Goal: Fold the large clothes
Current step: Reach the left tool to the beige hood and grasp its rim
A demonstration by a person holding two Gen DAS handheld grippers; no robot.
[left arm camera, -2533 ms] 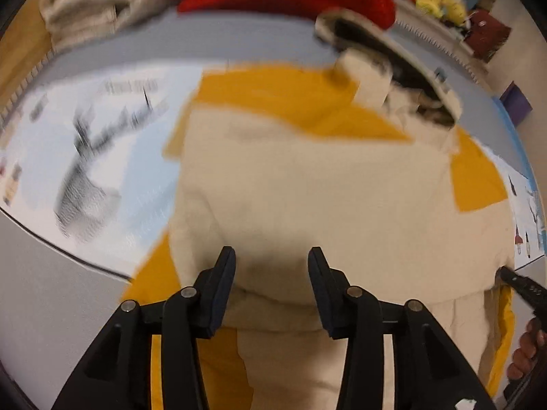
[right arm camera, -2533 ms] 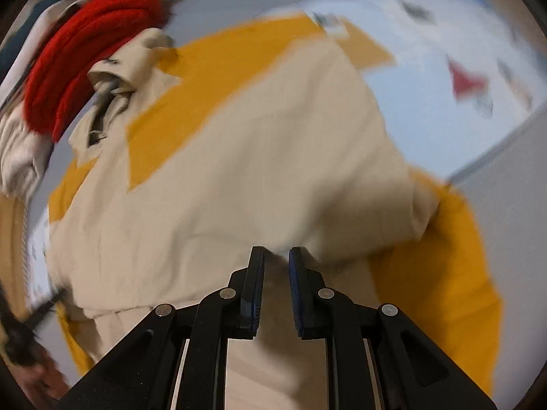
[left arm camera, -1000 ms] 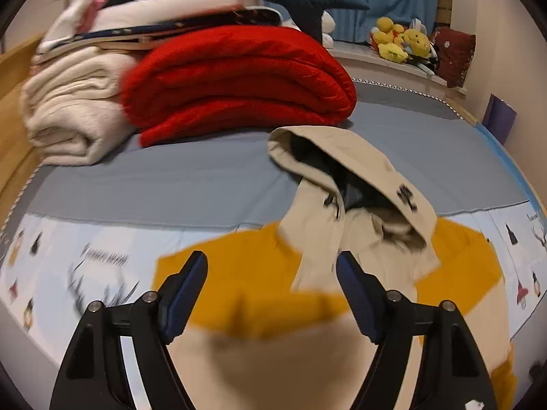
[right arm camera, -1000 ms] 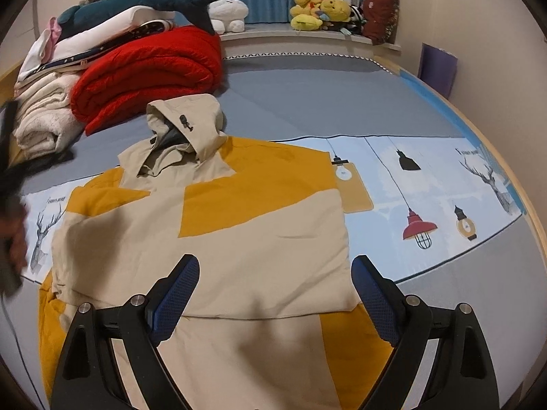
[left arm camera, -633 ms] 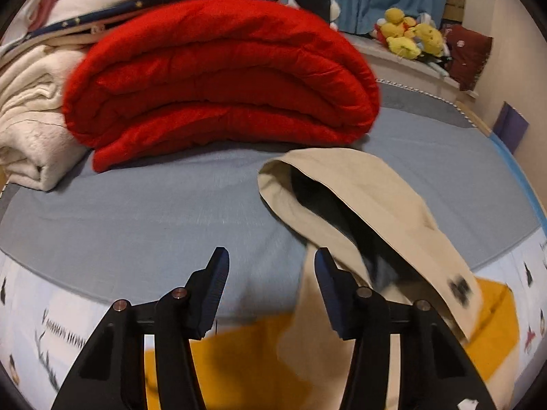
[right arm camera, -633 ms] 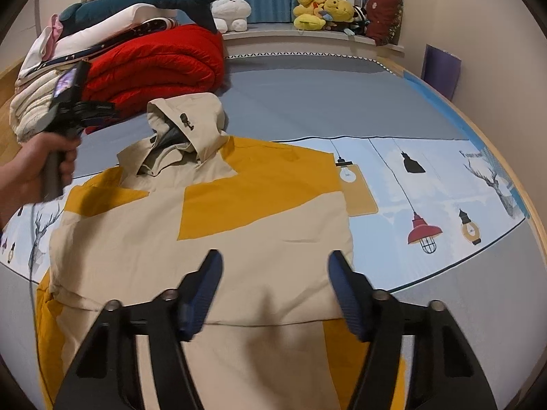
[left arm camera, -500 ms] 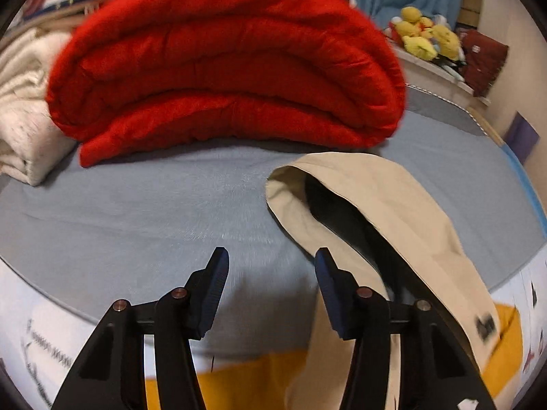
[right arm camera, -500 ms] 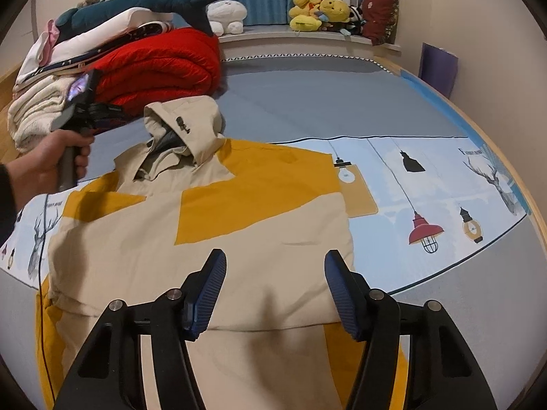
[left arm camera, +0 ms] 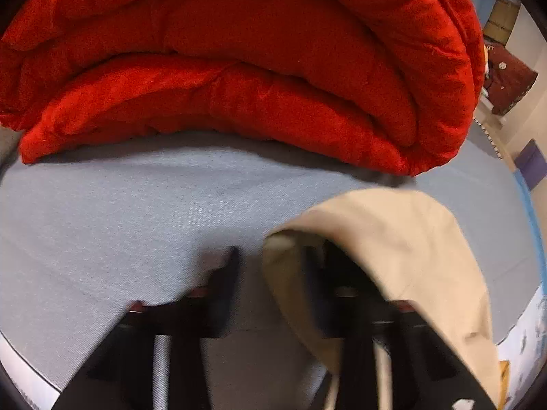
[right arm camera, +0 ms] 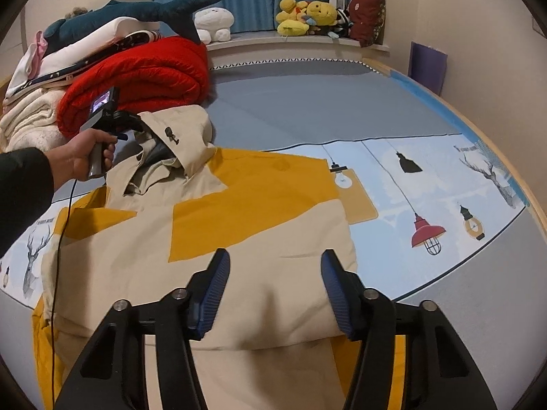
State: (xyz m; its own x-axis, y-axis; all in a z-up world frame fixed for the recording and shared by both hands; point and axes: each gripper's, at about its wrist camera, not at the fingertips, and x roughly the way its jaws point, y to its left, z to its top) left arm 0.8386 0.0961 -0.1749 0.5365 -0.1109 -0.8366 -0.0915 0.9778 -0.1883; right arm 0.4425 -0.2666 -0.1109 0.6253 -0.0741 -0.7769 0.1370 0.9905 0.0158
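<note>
A beige and mustard hooded jacket (right arm camera: 212,239) lies folded on the bed, hood (right arm camera: 181,130) toward the back left. My left gripper (left arm camera: 277,256) is open at the hood's rim (left arm camera: 393,239): its right finger is inside the hood opening, hidden by cloth, and its left finger rests on the grey sheet. It also shows in the right wrist view (right arm camera: 133,123), held by a hand. My right gripper (right arm camera: 273,273) is open and empty above the jacket's near part.
A folded red blanket (left arm camera: 256,61) lies just beyond the hood, with cream towels (right arm camera: 30,119) and stacked bedding beside it. A plush shark (right arm camera: 136,10) and soft toys (right arm camera: 307,13) sit at the back. The printed sheet (right arm camera: 444,188) spreads to the right.
My left gripper has moved forward and down to the hood, one finger now inside its opening. My right gripper has narrowed somewhat and stayed over the jacket.
</note>
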